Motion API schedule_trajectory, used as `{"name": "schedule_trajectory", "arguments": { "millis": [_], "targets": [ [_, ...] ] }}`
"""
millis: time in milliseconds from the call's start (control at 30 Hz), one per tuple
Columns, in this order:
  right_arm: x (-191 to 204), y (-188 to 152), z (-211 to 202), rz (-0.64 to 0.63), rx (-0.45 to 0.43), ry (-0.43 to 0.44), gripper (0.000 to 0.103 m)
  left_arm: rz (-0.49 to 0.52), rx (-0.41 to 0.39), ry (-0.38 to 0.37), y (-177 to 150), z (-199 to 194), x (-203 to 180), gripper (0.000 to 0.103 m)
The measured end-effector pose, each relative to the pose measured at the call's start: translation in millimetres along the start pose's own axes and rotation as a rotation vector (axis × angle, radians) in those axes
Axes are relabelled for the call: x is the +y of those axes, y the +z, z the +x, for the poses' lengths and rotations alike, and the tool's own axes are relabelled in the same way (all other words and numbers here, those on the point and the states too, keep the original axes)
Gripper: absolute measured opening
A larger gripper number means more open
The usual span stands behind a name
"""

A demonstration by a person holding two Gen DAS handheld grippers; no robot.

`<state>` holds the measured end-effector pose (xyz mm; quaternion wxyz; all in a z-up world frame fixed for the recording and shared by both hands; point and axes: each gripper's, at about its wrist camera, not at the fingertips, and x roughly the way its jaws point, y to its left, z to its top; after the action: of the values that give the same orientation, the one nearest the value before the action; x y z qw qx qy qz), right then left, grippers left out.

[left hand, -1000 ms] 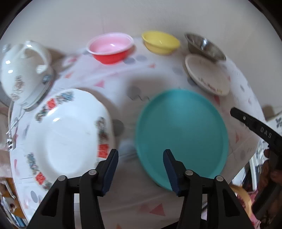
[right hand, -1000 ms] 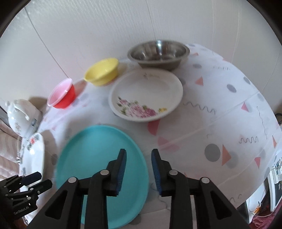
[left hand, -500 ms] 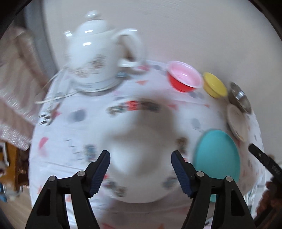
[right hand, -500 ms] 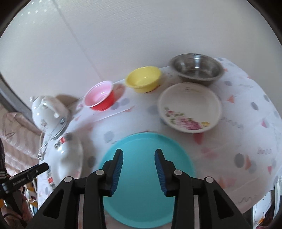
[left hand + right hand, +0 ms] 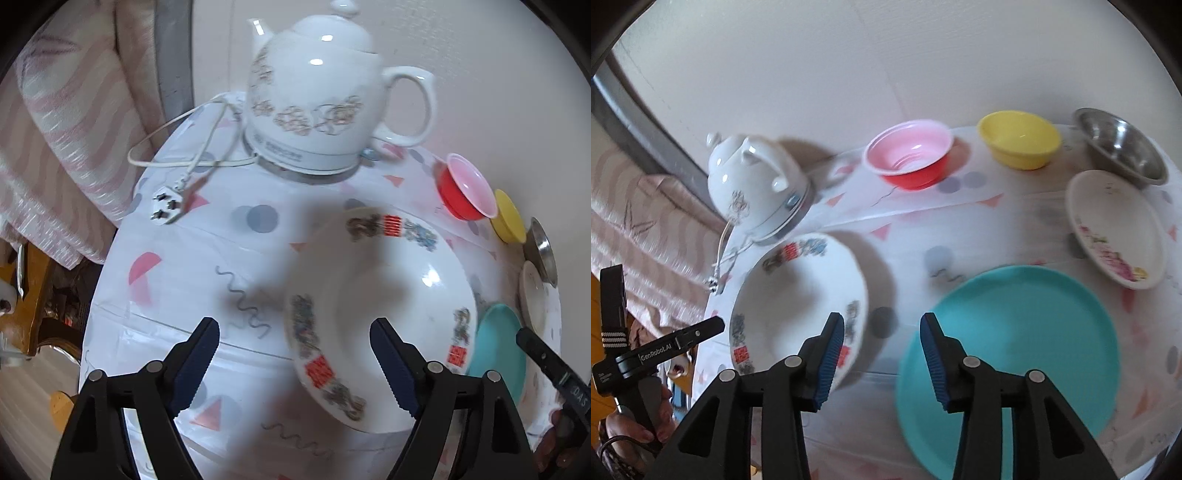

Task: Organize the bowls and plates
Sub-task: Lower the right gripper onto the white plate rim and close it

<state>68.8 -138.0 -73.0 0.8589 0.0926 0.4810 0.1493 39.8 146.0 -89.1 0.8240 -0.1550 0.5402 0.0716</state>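
At the bottom of the left wrist view, the left tool (image 5: 295, 354) stands released, its jaws wide and having just been opening; nothing is pressed between them, though the right-hand jaw overlaps the near edge of the patterned white plate (image 5: 384, 317). At the bottom of the right wrist view, the right tool (image 5: 882, 350) is likewise released, jaws partly parted and just been opening, with bare surface (image 5: 886, 258) showing in the gap. The patterned white plate lies lower left of that gap and the teal plate (image 5: 1015, 350) lower right, the two apart.

Mid-frame right in the right wrist view sits the floral plate (image 5: 1115, 236), near the teal plate. Along the far edge, upper frame, stand the red bowl (image 5: 910, 155), the yellow bowl (image 5: 1019, 142) and the steel bowl (image 5: 1123, 147), in a row.

Upper left in that view, the white kettle (image 5: 753, 184) stands close behind the patterned plate, with its cord (image 5: 184, 147) and plug trailing at the surface edge.

Risk assessment: nothing is stacked yet. Both plates lie flat, so a jaw must get under a rim; a shallow bite could let glazed ware slip and chip. Lifting the patterned plate rearward could strike the kettle or snag its cord. Both tools working close together may collide.
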Motion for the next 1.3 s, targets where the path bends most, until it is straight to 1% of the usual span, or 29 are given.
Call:
{"name": "schedule_trajectory", "arguments": {
  "millis": [67,267,533,567,633,700,933,1300],
  "targets": [
    [6,1,7,-0.014,0.018,-0.002,0.044,-0.013,0.018,0.008,1,5,6,0.085],
    [14,2,17,-0.028,0.039,0.003,0.044,-0.025,0.029,0.017,4,12,13,0.085],
    [11,7,24,-0.014,0.047,-0.018,0.046,-0.017,0.041,0.015,3,17,14,0.085],
    [10,7,24,-0.013,0.047,-0.018,0.047,-0.016,0.042,0.018,3,17,13,0.085],
    [10,8,26,-0.012,0.045,-0.024,0.057,-0.016,0.046,0.013,3,18,12,0.085],
    [9,9,28,-0.007,0.044,-0.024,0.061,-0.013,0.046,0.01,4,19,11,0.085],
    [3,14,41,0.016,0.065,-0.012,0.061,-0.015,0.056,-0.026,6,24,7,0.086],
    [-6,18,61,0.053,0.105,0.03,0.061,-0.028,0.066,-0.056,7,31,6,0.086]
  ]
}}
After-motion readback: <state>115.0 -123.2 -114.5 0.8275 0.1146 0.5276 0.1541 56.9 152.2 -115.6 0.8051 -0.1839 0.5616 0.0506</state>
